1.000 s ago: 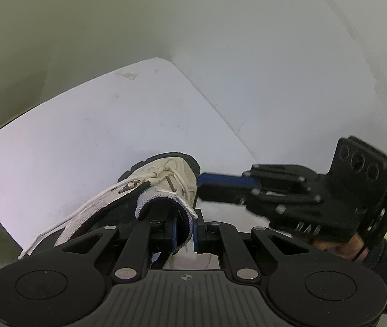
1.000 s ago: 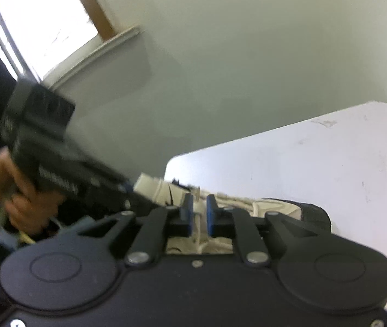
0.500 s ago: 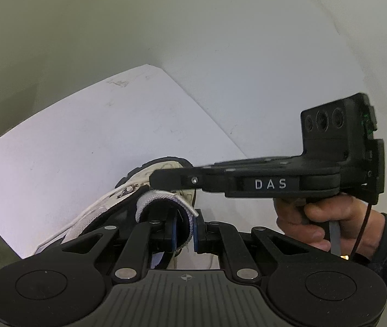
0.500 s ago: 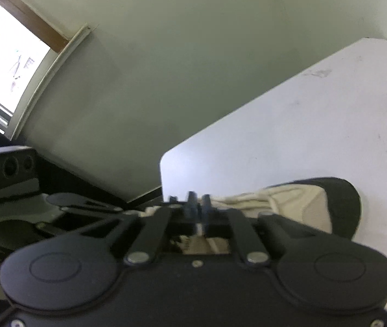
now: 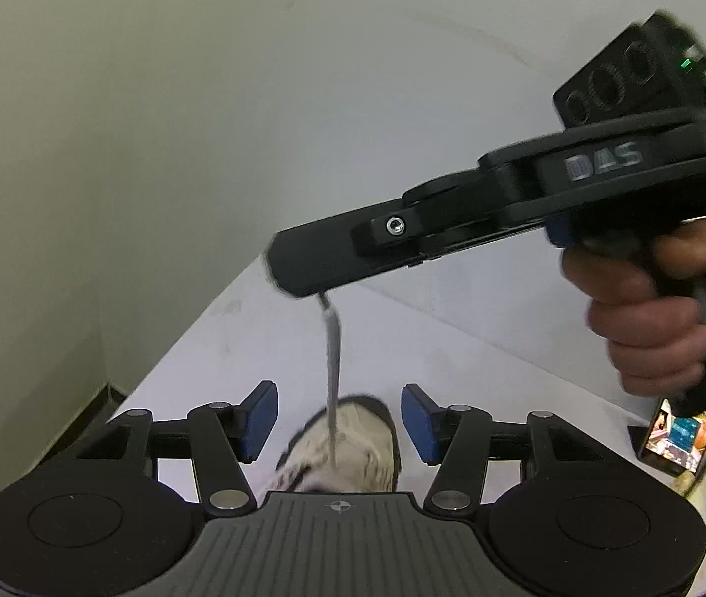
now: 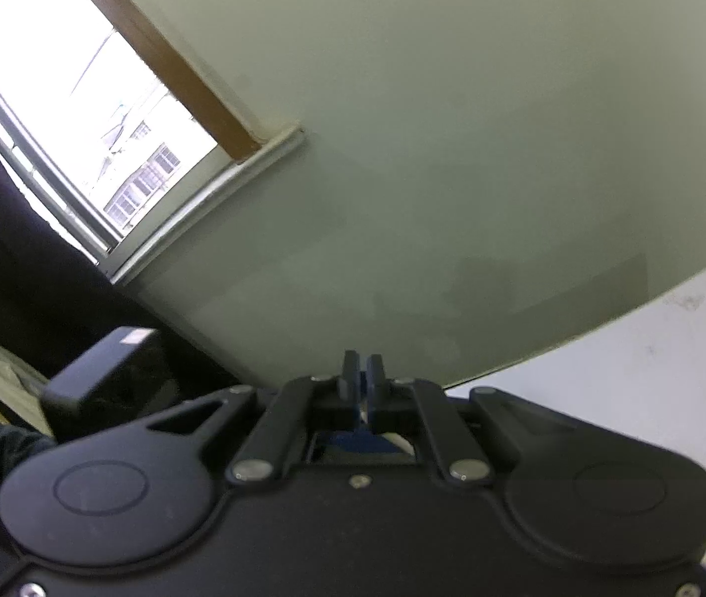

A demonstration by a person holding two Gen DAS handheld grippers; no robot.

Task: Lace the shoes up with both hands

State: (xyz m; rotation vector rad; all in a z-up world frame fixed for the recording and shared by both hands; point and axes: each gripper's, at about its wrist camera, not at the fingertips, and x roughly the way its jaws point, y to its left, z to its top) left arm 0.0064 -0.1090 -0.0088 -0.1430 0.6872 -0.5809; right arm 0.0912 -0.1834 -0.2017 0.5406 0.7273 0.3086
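A beige shoe (image 5: pixel 353 452) with a black toe cap lies on the white table (image 5: pixel 452 348), low in the left wrist view. My left gripper (image 5: pixel 338 418) hovers above it, jaws opening, blue pads (image 5: pixel 258 418) apart and pressing on nothing. One white lace (image 5: pixel 333 363) runs taut from the shoe up between those pads to my right gripper (image 5: pixel 298 273), which is shut on the lace end and held high by a hand (image 5: pixel 661 308). In the right wrist view the right gripper (image 6: pixel 362 373) shows closed fingertips against the wall; the shoe is hidden there.
A phone (image 5: pixel 676 440) with a lit screen lies at the table's right edge. Pale walls close in behind and to the left of the table (image 6: pixel 651 373). A bright window (image 6: pixel 79 124) is up left, and the back of the left gripper's body (image 6: pixel 99 373) shows below it.
The left gripper let go at the shoe's collar, opened and rose. The right gripper closed on the lace and lifted it, pulling it taut above the shoe.
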